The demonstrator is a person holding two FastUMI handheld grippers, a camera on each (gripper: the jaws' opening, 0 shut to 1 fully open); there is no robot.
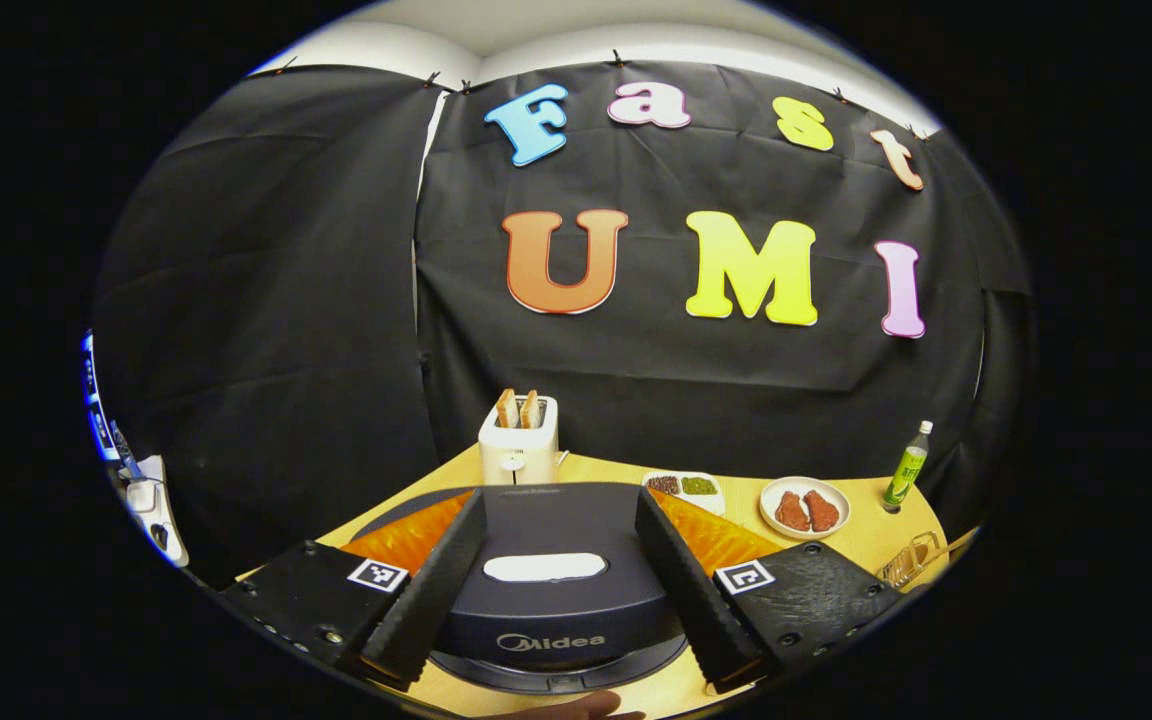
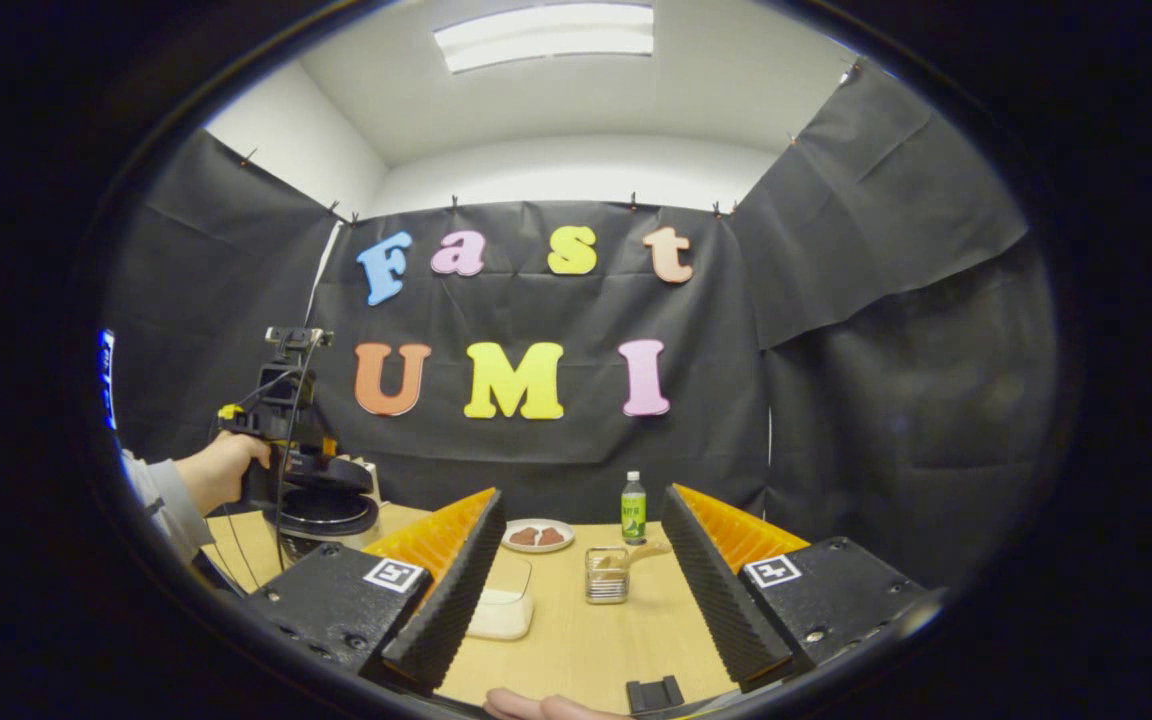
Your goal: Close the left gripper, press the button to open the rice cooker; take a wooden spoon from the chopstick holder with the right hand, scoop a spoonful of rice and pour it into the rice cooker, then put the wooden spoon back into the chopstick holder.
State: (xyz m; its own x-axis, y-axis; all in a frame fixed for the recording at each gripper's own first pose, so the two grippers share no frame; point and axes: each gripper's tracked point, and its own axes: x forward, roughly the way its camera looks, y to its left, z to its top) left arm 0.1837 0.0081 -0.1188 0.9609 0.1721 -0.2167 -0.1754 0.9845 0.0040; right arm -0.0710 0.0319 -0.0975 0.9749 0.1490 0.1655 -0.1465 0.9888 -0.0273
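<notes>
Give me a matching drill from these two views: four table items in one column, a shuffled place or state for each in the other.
Items
1. white toaster
2. green plastic bottle
3. dark grey rice cooker
4. clear chopstick holder

Places or states
A. lid down, between the open left gripper fingers
B. holds a wooden spoon, ahead of the right gripper
C. two bread slices sticking up
D. upright beside the round white plate of meat

Pairs: 1-C, 2-D, 3-A, 4-B
</notes>
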